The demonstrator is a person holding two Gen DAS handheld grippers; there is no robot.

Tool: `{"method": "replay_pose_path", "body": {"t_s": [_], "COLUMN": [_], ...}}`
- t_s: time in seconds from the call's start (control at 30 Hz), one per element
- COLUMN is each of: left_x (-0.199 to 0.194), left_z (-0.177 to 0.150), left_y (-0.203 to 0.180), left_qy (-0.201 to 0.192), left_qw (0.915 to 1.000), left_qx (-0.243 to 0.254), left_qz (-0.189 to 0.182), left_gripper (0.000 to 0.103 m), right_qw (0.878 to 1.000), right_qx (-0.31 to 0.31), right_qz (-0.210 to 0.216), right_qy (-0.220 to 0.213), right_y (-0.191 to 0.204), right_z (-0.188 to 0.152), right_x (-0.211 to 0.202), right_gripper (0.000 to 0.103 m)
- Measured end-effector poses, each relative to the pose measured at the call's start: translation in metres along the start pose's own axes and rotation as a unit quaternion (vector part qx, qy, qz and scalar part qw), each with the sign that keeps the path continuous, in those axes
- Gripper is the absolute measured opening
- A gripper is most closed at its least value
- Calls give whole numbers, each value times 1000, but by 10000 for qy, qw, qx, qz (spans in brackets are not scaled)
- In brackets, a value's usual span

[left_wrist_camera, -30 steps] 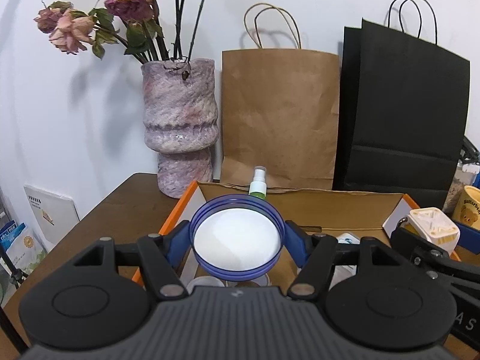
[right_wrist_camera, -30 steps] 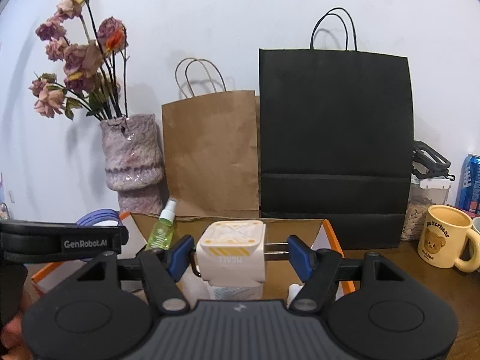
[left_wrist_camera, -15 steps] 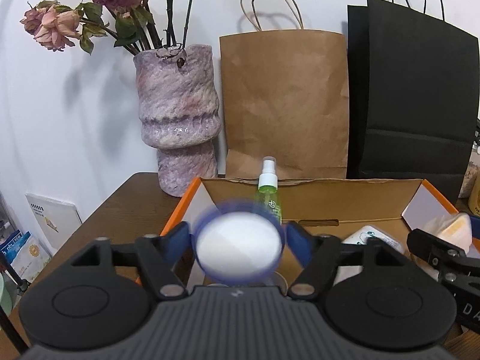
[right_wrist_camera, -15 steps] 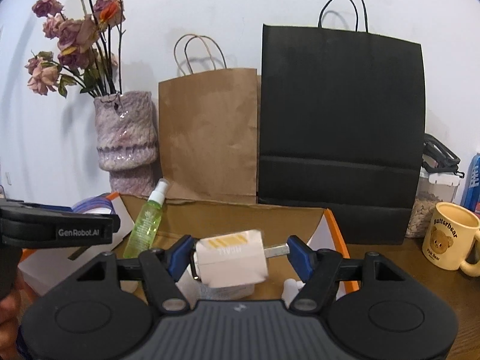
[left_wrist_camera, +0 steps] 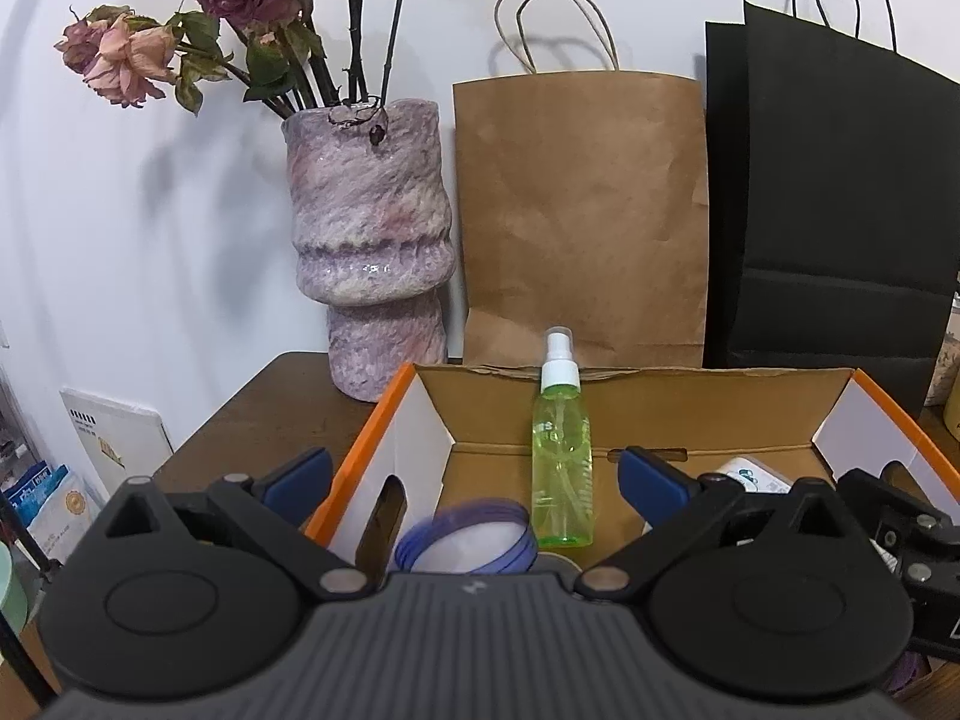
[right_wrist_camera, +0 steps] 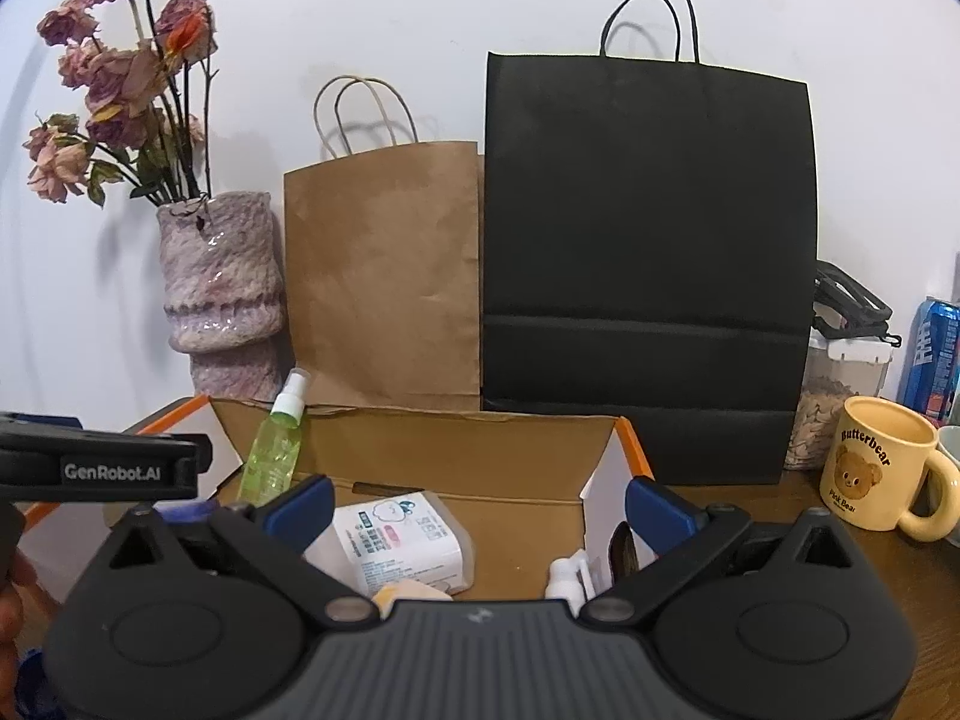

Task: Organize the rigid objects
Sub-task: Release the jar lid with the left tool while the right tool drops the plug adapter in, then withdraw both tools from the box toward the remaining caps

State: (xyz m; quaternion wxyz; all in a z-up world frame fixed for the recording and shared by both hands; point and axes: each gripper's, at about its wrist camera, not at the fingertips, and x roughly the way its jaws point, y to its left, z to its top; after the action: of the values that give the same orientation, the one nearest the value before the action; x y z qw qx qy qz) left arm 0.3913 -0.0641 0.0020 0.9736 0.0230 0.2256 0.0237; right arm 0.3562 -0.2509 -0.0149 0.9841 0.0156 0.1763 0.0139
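Against a white wall, a brown paper bag (left_wrist_camera: pixel 579 210) and a black bag (right_wrist_camera: pixel 648 264) are standing behind the open cardboard box (left_wrist_camera: pixel 654 414) on the wooden table (left_wrist_camera: pixel 264 414). Both the left gripper (left_wrist_camera: pixel 474 483) and right gripper (right_wrist_camera: pixel 480 504) are opening, nothing between their spread fingers. The purple-rimmed lid (left_wrist_camera: pixel 465 546) is dropping inside the box beside the green spray bottle (left_wrist_camera: pixel 561 450); a clean release means lifting straight clear, without nudging that leaning bottle.

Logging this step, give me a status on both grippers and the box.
Left gripper and right gripper: jaws opening, nothing between them. Blue lid and spray bottle in the box. Nothing in the way.
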Motion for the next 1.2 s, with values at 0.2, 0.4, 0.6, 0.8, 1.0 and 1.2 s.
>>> {"method": "replay_pose_path", "body": {"t_s": [0.2,0.4,0.6,0.8,1.0,1.2], "left_x": [-1,-8,-19,-30,-44,-62], "left_z": [1,-1,-5,-13,-21,-31], "left_y": [3,7,6,7,10,14], "left_qy": [28,19,-35,4,30,32], "left_qw": [10000,9999,10000,9999,9999,9998], "left_qx": [-59,-139,-83,-110,-134,-182], "left_qz": [11,11,3,-58,-80,-99], "left_gripper": [103,103,103,103,103,103], "right_qw": [10000,10000,9999,9999,9997,9996], "right_qx": [-1,46,18,-29,-35,-62], "right_qz": [-31,-55,-73,-72,-91,-141], "right_qy": [-17,-66,-125,-134,-210,-240], "right_y": [0,-1,-4,-9,-10,-10], "right_z": [0,-2,-6,-11,-19,-29], "right_x": [-2,-10,-22,-37,-57,-79], "right_gripper": [103,103,103,103,103,103]}}
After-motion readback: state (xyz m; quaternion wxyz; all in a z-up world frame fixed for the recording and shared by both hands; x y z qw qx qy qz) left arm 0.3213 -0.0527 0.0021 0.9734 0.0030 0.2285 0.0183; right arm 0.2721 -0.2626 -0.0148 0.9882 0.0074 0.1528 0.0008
